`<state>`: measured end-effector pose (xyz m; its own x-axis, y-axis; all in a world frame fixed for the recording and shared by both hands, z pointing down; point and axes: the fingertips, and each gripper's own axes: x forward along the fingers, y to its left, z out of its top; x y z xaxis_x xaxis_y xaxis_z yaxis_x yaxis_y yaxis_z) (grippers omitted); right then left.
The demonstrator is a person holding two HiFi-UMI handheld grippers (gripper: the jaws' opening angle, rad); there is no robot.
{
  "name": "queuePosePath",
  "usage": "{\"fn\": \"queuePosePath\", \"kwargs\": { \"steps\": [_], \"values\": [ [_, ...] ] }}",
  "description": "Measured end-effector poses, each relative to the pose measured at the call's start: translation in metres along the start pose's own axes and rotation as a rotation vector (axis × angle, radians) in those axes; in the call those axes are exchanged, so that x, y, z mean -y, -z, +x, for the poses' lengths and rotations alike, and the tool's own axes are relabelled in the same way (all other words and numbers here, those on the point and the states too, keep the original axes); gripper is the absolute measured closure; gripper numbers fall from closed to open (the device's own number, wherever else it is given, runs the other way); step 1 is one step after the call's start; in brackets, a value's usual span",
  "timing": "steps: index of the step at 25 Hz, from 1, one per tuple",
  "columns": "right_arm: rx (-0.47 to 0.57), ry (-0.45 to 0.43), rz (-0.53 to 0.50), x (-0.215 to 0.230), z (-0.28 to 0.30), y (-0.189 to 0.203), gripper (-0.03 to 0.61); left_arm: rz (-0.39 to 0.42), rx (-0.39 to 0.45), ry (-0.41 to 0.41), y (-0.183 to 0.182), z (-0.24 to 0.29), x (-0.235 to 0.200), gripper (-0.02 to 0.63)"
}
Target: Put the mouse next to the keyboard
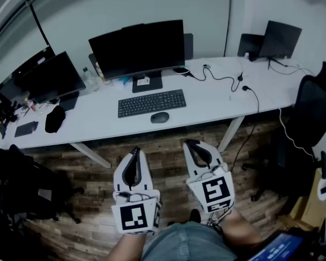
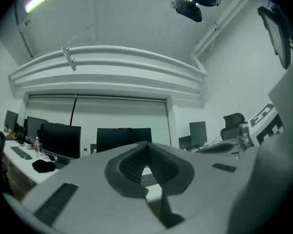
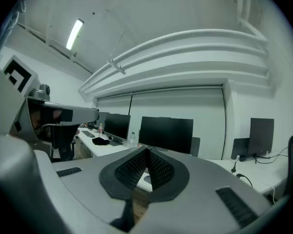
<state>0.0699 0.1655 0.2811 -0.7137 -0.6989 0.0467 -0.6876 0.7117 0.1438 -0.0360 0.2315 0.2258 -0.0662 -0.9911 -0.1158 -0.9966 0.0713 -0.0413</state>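
Jaws of left gripper (image 1: 135, 152) and right gripper (image 1: 190, 144) meet, empty.
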Motion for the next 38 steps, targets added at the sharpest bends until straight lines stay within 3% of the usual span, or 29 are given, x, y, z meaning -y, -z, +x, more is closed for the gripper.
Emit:
{"fn": "queuePosePath", "kwargs": {
  "steps": [8,10,11,26,33,38],
  "values": [
    [0.009,-0.016,0.034,0.005,0.002,0.004,0.560,0.002,-0.014,-0.007,0.001,0.003,0.005,0.609],
    [-0.002,-0.055,0.051,0.002,0.004,0.007,0.398,0.005,-0.021,-0.013,0.002,0.003,0.006,0.609],
    [-0.003,-0.065,0.052,0.003,0.004,0.008,0.380,0.007,-0.024,-0.016,0.003,0.004,0.008,0.609],
    [-0.027,-0.165,0.041,0.042,0.007,0.036,0.385,0.026,-0.105,-0.052,0.030,0.027,0.058,0.609],
    [-0.058,-0.228,0.061,0.031,0.035,0.055,0.383,0.039,-0.153,-0.118,0.051,0.037,0.031,0.609],
    [-0.082,-0.256,0.040,0.020,0.071,0.067,0.379,0.006,-0.157,-0.135,0.070,0.056,-0.001,0.609]
  ]
}}
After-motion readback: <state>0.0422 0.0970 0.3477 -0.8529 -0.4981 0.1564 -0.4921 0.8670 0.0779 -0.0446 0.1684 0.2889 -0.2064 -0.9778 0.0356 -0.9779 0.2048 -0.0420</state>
